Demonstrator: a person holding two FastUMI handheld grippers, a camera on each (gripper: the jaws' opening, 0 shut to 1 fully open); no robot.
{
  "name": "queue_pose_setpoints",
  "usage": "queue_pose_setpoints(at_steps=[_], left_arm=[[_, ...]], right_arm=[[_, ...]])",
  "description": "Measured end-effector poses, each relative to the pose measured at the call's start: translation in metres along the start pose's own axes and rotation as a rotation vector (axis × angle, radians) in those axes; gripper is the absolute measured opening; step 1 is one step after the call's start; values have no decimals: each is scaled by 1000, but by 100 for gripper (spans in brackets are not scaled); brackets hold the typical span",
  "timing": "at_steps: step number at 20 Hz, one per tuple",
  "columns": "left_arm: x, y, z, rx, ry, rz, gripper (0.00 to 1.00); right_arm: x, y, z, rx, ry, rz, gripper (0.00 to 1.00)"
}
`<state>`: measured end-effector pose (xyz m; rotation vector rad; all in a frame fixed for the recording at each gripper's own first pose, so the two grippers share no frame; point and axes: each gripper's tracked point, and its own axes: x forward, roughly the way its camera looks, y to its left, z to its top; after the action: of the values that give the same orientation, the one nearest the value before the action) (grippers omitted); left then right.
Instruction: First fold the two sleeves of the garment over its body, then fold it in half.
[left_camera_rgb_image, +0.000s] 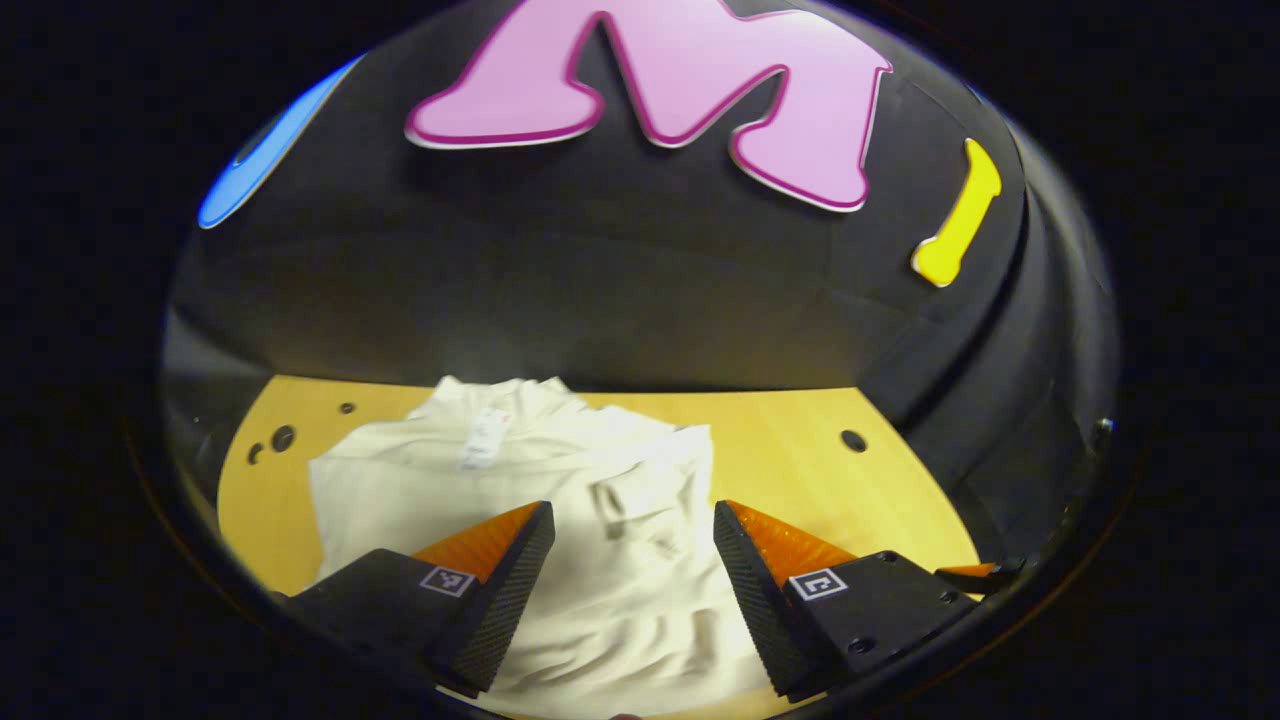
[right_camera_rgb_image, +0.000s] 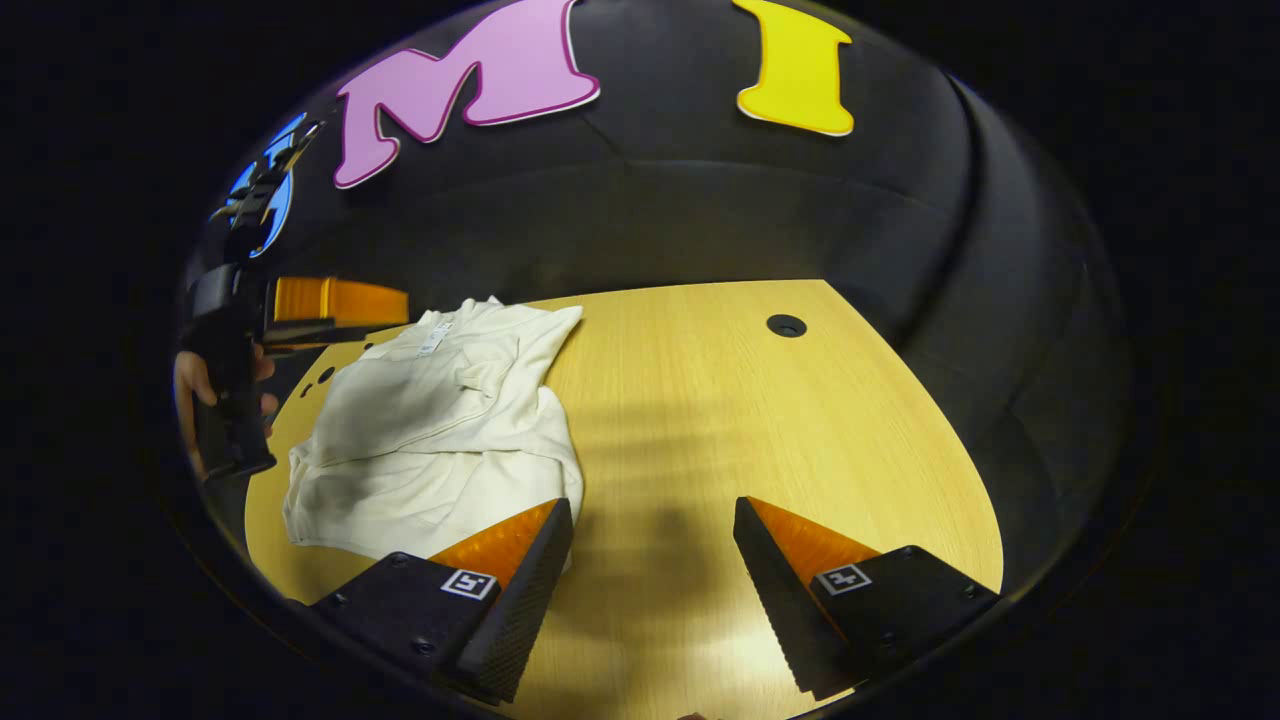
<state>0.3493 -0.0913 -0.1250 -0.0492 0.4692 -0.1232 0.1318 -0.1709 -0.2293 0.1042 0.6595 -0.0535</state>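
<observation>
i see the white shirt (left_camera_rgb_image: 560, 500) lying crumpled on the wooden table (left_camera_rgb_image: 800, 450), toward its left side in the right gripper view, with the sleeves drawn in over the body. my left gripper (left_camera_rgb_image: 632, 570) hangs above the shirt, fingers spread wide, gripping nothing. my right gripper (right_camera_rgb_image: 652, 565) is over bare table just beside the shirt's edge, also spread apart and empty.
</observation>
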Motion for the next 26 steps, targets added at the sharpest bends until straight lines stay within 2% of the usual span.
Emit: queue_pose_setpoints(at_steps=[1, 7, 13, 16, 21, 26], left_arm=[[-9, 18, -8, 4, -1, 39, 98], [-67, 108, -82, -109, 63, 170, 98], [-107, 182, -148, -201, 134, 283, 98], [-110, 196, -175, -266, 171, 289, 98], [-109, 196, -207, -291, 213, 278, 98], [-104, 196, -232, -211, 297, 312, 99]], right_arm=[[2, 8, -2, -5, 1, 12, 99], [17, 52, -22, -50, 50, 81, 99], [40, 83, -43, -28, 114, 110, 99], [53, 93, -55, -33, 145, 96, 99], [65, 92, -70, -16, 181, 60, 99], [69, 93, -67, -51, 151, 29, 99]])
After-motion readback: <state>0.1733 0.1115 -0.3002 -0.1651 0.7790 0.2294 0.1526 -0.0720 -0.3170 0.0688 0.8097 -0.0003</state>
